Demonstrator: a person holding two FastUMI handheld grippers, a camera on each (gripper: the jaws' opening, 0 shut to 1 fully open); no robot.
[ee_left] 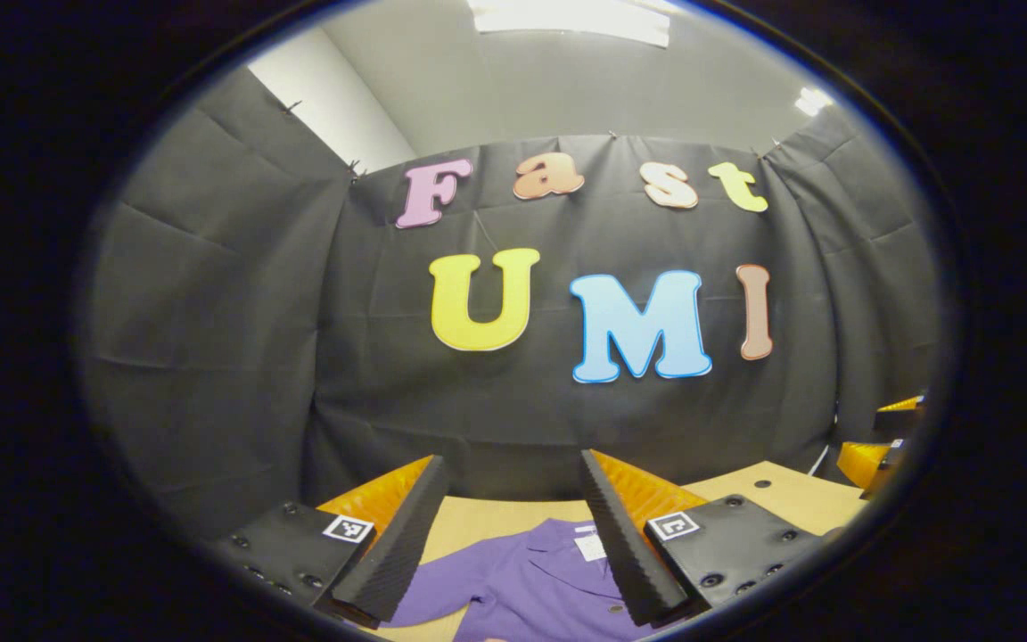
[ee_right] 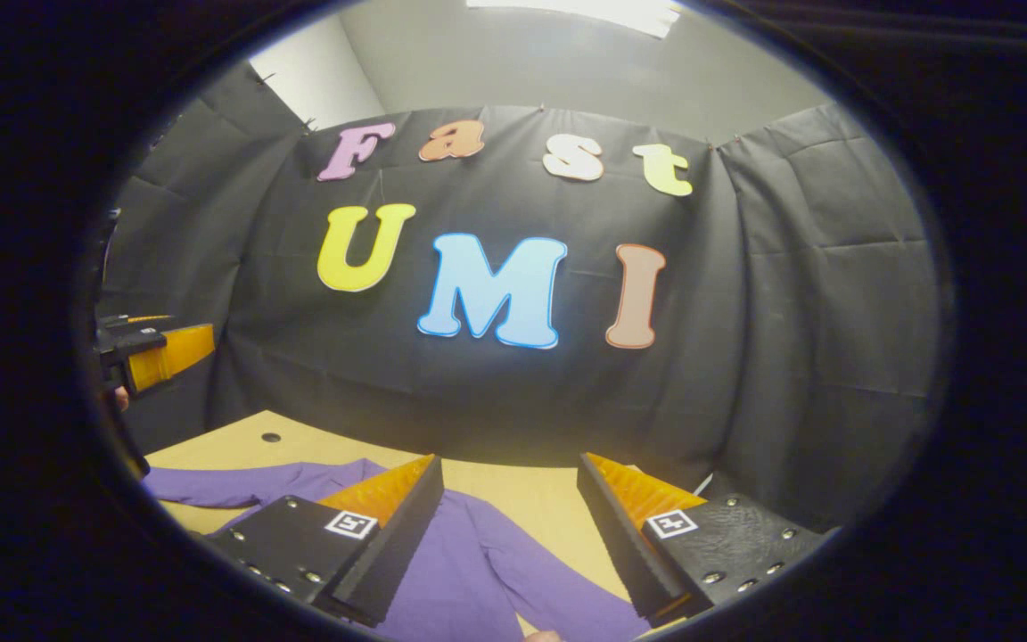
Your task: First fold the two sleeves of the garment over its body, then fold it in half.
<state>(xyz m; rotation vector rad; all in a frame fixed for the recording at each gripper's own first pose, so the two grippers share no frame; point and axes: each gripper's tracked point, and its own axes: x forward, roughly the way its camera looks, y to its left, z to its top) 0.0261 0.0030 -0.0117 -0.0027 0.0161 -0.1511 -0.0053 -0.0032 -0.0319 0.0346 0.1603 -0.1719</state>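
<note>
A purple collared shirt [ee_left: 531, 580] lies flat on the wooden table [ee_left: 772, 490], with its collar and a white neck label facing up. My left gripper [ee_left: 513, 535] hangs open above the collar area, nothing between its fingers. In the right gripper view the same purple shirt [ee_right: 469, 571] spreads across the table [ee_right: 531, 508], one sleeve reaching left and another running down to the right. My right gripper [ee_right: 509, 535] is open above the shirt's shoulder and holds nothing. The left gripper [ee_right: 152, 352] shows at the far left of that view, raised above the table.
Black cloth walls close the booth behind and on both sides of the table. A small dark hole [ee_right: 271, 437] marks the tabletop near the far left corner. The other gripper [ee_left: 888, 446] shows at the right edge of the left gripper view.
</note>
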